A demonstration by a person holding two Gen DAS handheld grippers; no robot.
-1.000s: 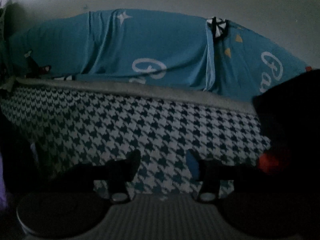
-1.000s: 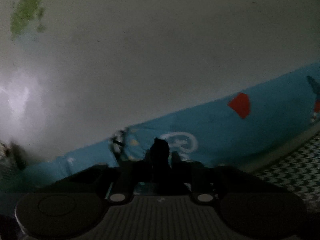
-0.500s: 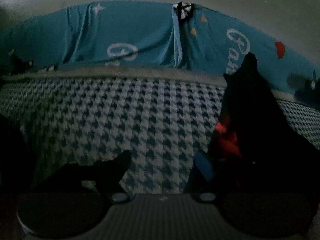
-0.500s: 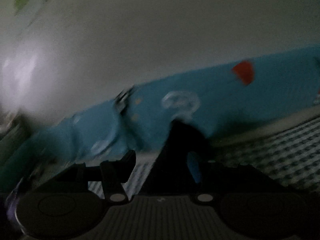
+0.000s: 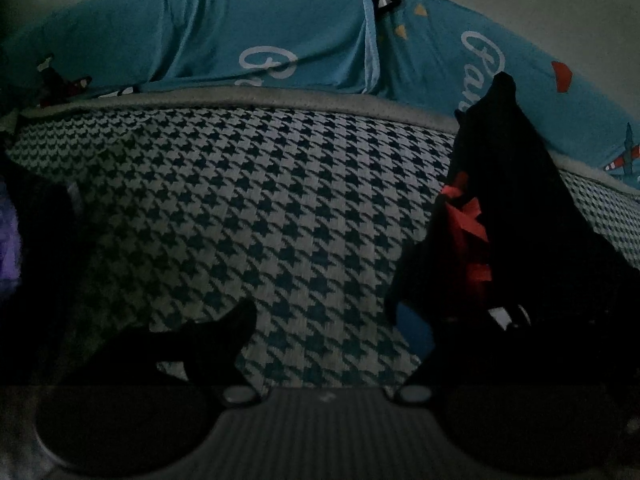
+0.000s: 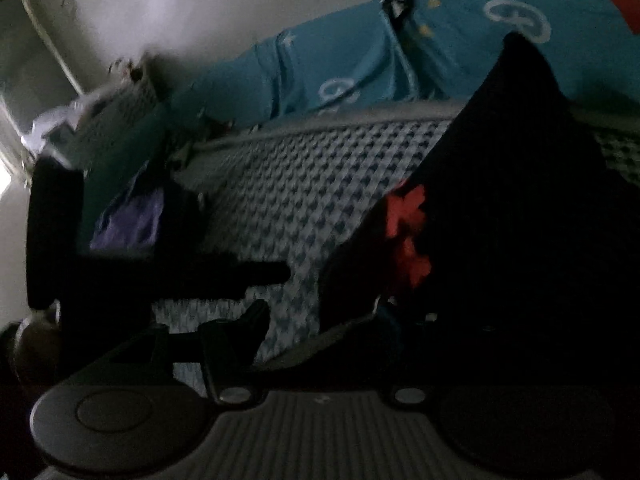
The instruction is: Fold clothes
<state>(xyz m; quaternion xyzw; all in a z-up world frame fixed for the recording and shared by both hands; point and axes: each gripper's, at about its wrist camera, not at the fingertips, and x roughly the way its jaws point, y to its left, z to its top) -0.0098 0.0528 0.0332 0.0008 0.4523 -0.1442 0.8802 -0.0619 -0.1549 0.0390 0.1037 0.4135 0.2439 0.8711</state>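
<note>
Through my left wrist camera, I am looking down along my left gripper (image 5: 324,332) at the checked bedcover (image 5: 256,208), and its jaws have just been opening: they are standing apart with only bare cover between them, so that tool is released. The dark garment (image 5: 516,216), with its red print (image 5: 466,220), is rising in a peak to the right of this gripper, its lower hem draping just over the right fingertip, and its long axis is running from that peak down toward me. Open cover is lying to the left and ahead, as far as the grey edge of the bed and the blue sheet (image 5: 280,28) against the wall. Through my right wrist camera, my right gripper (image 6: 320,320) has also just been opening; the garment (image 6: 520,208) is hanging over its right finger, and I cannot tell whether the cloth is still caught there, though the pads are not pressing together. I am judging the right hand the nearer one for the next pinch. My other tool's dark bar is crossing the left side, and a purple cloth (image 6: 128,220) is lying beyond it.
</note>
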